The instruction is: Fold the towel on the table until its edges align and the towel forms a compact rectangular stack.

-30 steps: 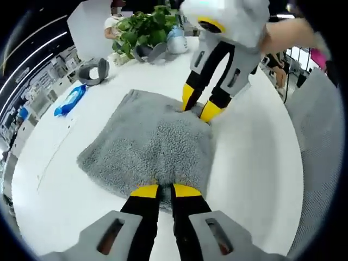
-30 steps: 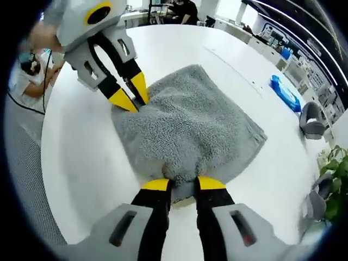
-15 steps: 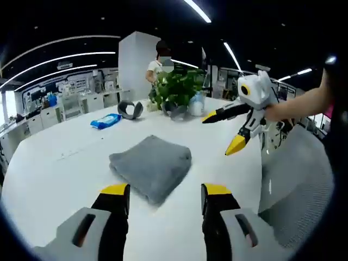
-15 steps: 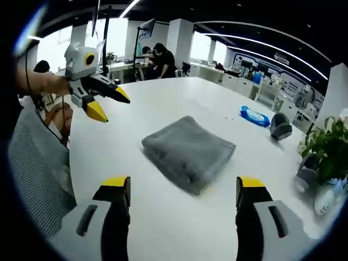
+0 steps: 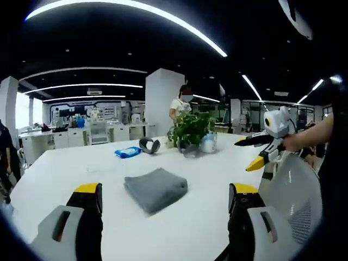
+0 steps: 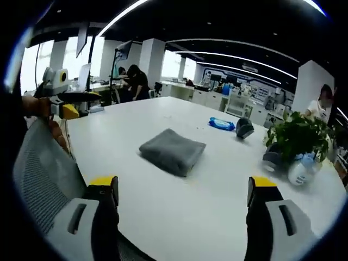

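Flanking folded towel (image 5: 156, 188): plant (image 5: 189, 128), blue pack (image 5: 128, 153) (both apart).

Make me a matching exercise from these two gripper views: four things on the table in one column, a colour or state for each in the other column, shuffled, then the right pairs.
Things:
1. towel
2. flat packet
3. potted plant
4. left gripper

Descriptions:
A. leafy green
B. blue
C. grey, folded into a compact stack
D. jaws wide apart, holding nothing

Pairs: 1-C, 2-B, 3-A, 4-D
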Action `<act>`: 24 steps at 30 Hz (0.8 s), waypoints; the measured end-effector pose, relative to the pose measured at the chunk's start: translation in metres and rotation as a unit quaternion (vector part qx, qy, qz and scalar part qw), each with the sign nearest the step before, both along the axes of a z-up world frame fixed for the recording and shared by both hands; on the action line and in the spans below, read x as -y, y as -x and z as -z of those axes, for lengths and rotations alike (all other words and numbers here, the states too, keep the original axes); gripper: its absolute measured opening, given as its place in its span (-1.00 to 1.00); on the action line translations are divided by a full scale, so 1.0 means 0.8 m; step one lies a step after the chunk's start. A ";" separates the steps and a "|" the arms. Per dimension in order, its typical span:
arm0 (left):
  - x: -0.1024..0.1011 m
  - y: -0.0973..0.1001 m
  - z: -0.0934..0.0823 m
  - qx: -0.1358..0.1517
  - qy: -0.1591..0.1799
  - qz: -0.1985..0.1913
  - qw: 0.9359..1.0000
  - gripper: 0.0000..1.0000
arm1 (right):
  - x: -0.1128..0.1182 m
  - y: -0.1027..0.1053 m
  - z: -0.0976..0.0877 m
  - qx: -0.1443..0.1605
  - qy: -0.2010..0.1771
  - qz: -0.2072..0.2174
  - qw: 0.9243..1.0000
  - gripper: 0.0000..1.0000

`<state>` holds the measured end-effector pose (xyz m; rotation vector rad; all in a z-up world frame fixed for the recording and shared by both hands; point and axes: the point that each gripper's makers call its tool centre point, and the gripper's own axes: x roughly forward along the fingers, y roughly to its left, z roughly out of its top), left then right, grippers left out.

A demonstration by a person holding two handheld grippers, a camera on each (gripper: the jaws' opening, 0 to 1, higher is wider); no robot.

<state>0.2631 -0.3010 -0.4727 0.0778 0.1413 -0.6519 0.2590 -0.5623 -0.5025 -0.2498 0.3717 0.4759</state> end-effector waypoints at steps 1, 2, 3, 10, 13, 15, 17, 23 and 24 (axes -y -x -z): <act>0.002 0.003 0.004 0.000 -0.005 -0.003 1.000 0.99 | 0.001 0.003 0.002 0.007 -0.007 0.006 1.000 0.99; 0.005 0.007 0.007 -0.001 -0.004 -0.004 1.000 0.99 | 0.001 0.005 0.003 0.008 -0.009 0.009 1.000 0.99; 0.007 0.009 0.010 0.000 -0.004 -0.003 1.000 0.99 | 0.000 0.007 0.007 0.008 -0.007 0.011 1.000 0.99; 0.005 0.005 0.018 -0.002 -0.025 0.005 1.000 0.96 | 0.001 0.005 0.023 0.014 0.047 -0.012 0.999 0.98; 0.012 0.011 0.022 -0.002 -0.035 0.020 0.999 0.96 | 0.002 0.010 0.035 0.006 0.073 -0.026 0.997 0.94; 0.015 0.013 0.024 -0.001 -0.041 0.025 0.999 0.96 | 0.000 0.011 0.035 0.006 0.079 -0.028 0.996 0.92; 0.017 0.015 0.026 0.003 -0.055 0.030 0.998 0.96 | -0.001 0.010 0.035 0.009 0.083 -0.034 0.996 0.92; 0.013 0.015 0.029 -0.004 -0.055 0.023 0.998 0.96 | -0.002 0.014 0.030 0.005 0.072 -0.020 0.997 0.92; 0.012 0.015 0.029 -0.003 -0.056 0.022 0.998 0.96 | -0.003 0.014 0.029 0.006 0.071 -0.020 0.997 0.92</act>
